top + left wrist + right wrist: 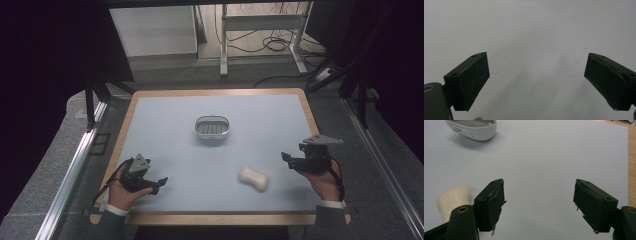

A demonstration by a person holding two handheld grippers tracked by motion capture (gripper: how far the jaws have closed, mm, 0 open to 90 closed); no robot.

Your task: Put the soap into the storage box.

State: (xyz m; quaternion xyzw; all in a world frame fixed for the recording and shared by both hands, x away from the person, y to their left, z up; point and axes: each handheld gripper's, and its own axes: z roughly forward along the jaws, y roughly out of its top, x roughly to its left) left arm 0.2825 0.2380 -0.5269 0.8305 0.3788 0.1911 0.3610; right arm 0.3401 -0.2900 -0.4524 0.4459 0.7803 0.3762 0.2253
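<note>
A cream, bone-shaped bar lies on the pale blue mat, right of centre and near the front. A small white oval dish with a slatted inside stands at the mat's middle. My right gripper hovers right of the bar, apart from it, with its jaws apart and nothing between them. In the right gripper view the bar shows beside the left jaw and the dish at the top left. My left gripper rests at the front left, open over bare mat.
The mat covers a wooden table whose rim shows all around. Beyond the far edge stand a white cabinet and a metal frame with cables on the floor. Dark curtains hang at both sides.
</note>
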